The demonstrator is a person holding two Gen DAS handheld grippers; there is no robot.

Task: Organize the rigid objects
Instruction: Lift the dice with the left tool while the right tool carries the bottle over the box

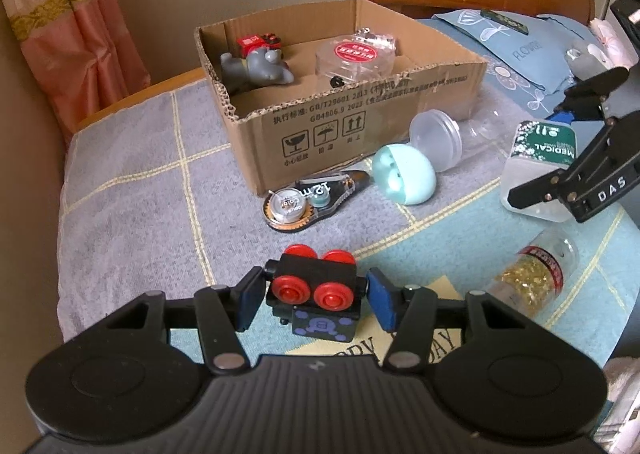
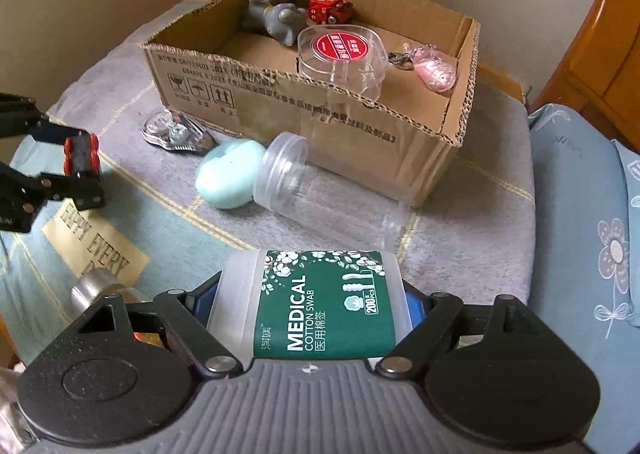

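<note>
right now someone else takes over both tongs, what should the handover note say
Left tongs: shut on the black toy train car, held above the blanket.
Right tongs: shut on the cotton swab box.
Done: grey elephant toy, red toy truck, clear round container and pink keychain are in the cardboard box.
Left: both held items, plus the correction tape, mint case, clear jar and jar of gold bits, all on the blanket outside the cardboard box.
</note>
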